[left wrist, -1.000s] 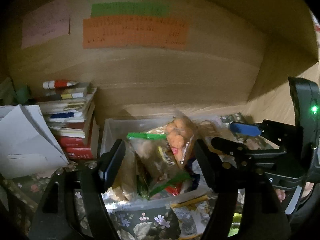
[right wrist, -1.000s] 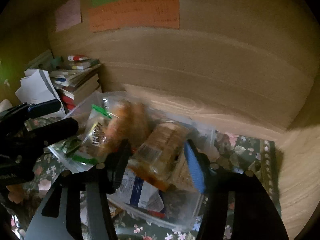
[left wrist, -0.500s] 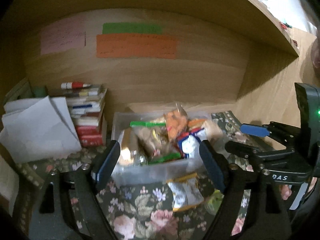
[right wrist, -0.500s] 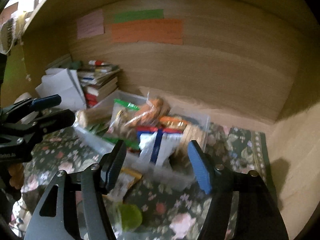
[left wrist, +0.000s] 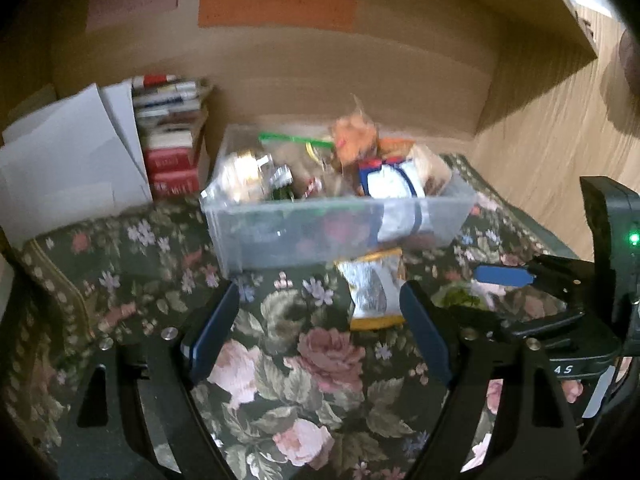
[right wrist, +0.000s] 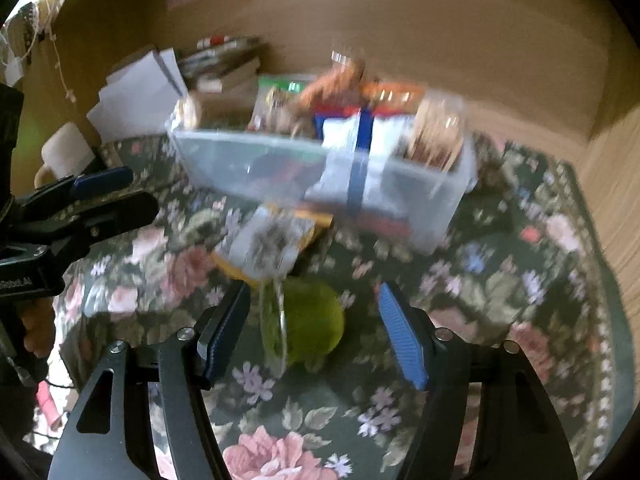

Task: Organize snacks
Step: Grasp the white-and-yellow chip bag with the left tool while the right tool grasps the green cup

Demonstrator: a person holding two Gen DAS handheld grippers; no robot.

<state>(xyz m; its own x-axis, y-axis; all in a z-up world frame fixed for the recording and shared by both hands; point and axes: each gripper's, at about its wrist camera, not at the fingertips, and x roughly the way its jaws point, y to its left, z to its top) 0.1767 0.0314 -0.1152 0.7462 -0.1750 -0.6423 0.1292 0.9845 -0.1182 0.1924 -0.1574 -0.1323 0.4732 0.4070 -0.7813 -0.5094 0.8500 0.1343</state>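
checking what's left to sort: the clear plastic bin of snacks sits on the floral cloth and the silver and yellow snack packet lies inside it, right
Not quite. The silver and yellow snack packet lies outside the clear plastic bin, on the floral cloth in front of it, as the left wrist view shows.

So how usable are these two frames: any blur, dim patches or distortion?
Left wrist view: fisheye bending, dark corners, mild motion blur on the clear snack bin; the silver-and-yellow snack packet reads well enough. Right wrist view: heavier smear across the bin and packet, the green bagged snack soft, light bleeding in top left.
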